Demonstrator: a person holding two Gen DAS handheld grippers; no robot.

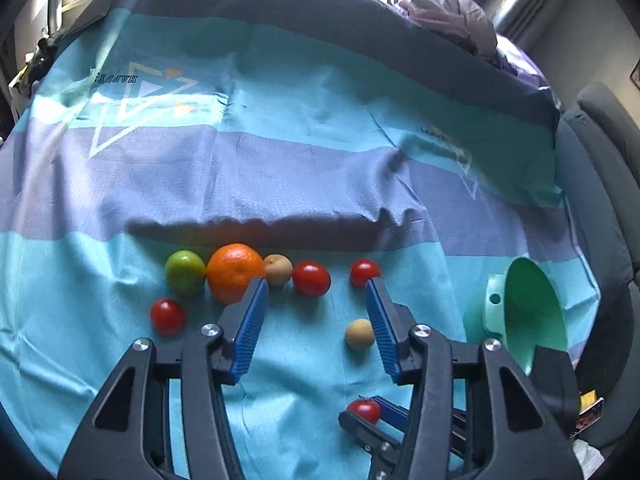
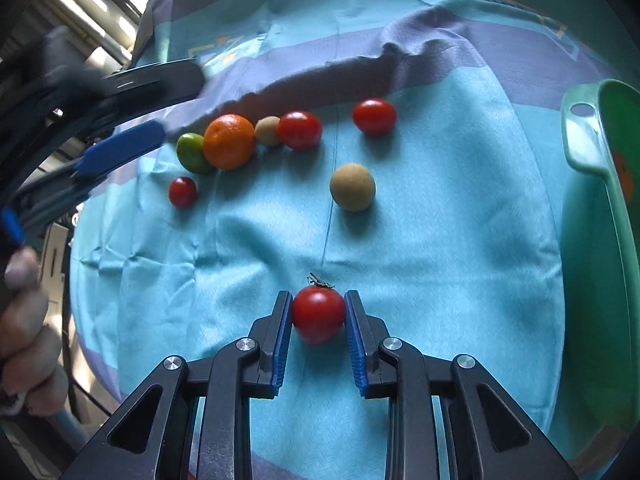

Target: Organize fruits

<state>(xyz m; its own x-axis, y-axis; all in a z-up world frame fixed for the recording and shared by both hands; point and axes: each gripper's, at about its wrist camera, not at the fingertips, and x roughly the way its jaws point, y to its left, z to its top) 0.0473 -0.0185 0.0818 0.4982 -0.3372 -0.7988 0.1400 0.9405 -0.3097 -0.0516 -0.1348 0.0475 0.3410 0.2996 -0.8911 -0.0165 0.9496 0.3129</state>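
My right gripper (image 2: 318, 300) is shut on a red tomato (image 2: 319, 314) just above the blue cloth; it also shows in the left wrist view (image 1: 365, 410). My left gripper (image 1: 316, 286) is open and empty above the cloth. Ahead lie a green fruit (image 1: 185, 272), an orange (image 1: 235, 273), a tan fruit (image 1: 277, 269) and two tomatoes (image 1: 311, 278) (image 1: 365, 272) in a row. Another tomato (image 1: 168, 317) lies front left. A second tan fruit (image 1: 359, 333) lies by the left gripper's right finger (image 1: 382, 328). A green bowl (image 2: 600, 184) stands at the right.
The striped blue cloth (image 1: 280, 168) covers the table, with a wrinkled fold behind the fruit row. Bundled fabric (image 1: 448, 12) lies at the far edge. A grey chair (image 1: 600, 168) stands to the right. The person's hand (image 2: 24, 320) shows at the left.
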